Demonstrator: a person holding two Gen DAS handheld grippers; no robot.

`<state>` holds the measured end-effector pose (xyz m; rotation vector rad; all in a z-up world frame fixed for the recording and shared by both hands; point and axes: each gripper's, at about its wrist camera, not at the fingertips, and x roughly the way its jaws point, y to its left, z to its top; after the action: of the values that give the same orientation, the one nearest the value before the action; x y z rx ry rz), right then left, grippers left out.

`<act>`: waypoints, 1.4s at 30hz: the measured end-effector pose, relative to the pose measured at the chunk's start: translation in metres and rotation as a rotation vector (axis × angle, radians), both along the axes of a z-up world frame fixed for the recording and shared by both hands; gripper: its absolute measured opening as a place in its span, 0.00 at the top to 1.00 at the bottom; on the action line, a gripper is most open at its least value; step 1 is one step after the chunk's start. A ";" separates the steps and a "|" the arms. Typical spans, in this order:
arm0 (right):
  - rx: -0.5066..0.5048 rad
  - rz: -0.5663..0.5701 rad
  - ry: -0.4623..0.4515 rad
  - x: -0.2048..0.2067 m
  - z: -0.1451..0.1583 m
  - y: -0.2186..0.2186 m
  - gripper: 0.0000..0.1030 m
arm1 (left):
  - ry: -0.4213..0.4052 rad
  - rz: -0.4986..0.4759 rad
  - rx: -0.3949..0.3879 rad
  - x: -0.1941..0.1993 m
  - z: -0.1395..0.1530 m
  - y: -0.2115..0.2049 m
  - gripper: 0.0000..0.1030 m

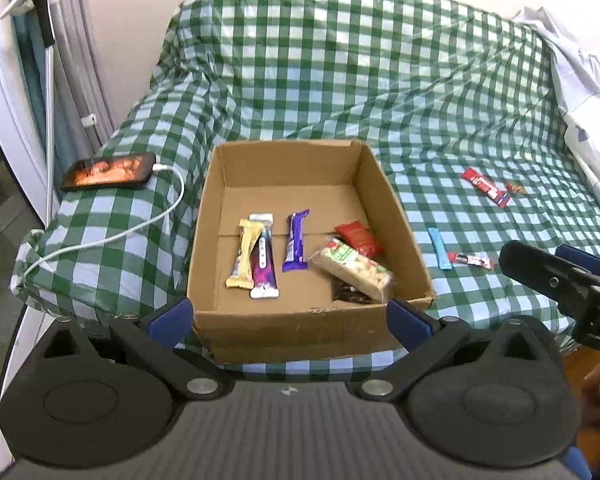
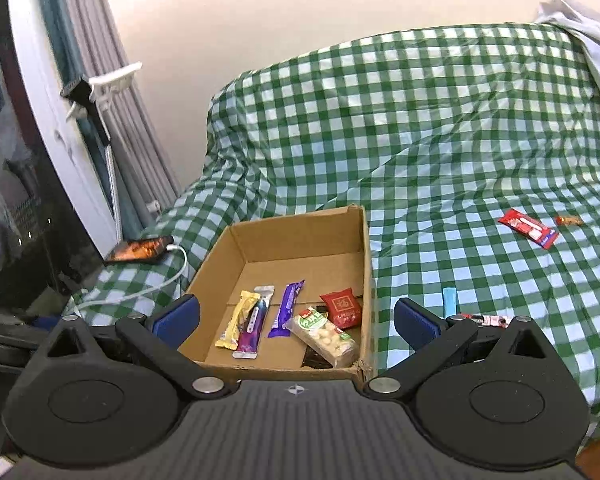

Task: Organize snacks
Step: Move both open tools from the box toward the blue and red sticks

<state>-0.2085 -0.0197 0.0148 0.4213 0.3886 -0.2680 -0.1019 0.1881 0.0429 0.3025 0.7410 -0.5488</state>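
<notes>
cardboard box [image 1: 300, 240] on checked cloth [image 1: 340, 60], holding six snacks incl. purple bar [image 1: 296, 242] | blue stick [image 1: 439, 248], red wrapper [image 1: 486, 186] loose on cloth right of box | left gripper [image 1: 290, 316] jaws apart, empty | right gripper [image 2: 296, 316] jaws apart, empty

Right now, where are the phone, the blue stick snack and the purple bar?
phone [image 1: 110, 171], left wrist view, middle of its lit screen
blue stick snack [image 1: 438, 248], left wrist view, middle of wrapper
purple bar [image 2: 287, 308], right wrist view, middle of wrapper

Charging phone [image 1: 109, 171], white cable [image 1: 112, 236], perhaps curtains [image 2: 112, 92] behind.
</notes>
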 end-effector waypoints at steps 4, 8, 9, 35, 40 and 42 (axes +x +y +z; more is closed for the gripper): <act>-0.059 -0.047 -0.036 -0.018 0.005 -0.002 0.01 | -0.039 -0.019 0.018 -0.010 0.005 -0.007 0.00; -0.031 -0.105 -0.064 -0.037 0.006 -0.017 0.01 | -0.010 -0.056 -0.002 -0.019 0.010 -0.020 0.00; -0.020 -0.121 -0.061 -0.040 0.004 -0.022 0.01 | -0.022 -0.060 0.007 -0.022 0.010 -0.025 0.00; -0.137 -0.103 0.306 0.008 -0.117 -0.216 0.01 | 0.067 -0.275 0.272 0.038 -0.074 -0.282 0.00; -0.173 -0.028 0.395 0.059 -0.160 -0.248 0.01 | 0.133 -0.259 0.361 0.078 -0.125 -0.343 0.00; -0.171 0.028 0.423 0.078 -0.177 -0.255 0.01 | 0.156 -0.244 0.392 0.096 -0.147 -0.361 0.00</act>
<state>-0.1302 -0.2752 -0.1626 0.1877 0.7792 -0.3612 -0.0063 -0.1724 -0.1044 0.7267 0.9703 -0.6609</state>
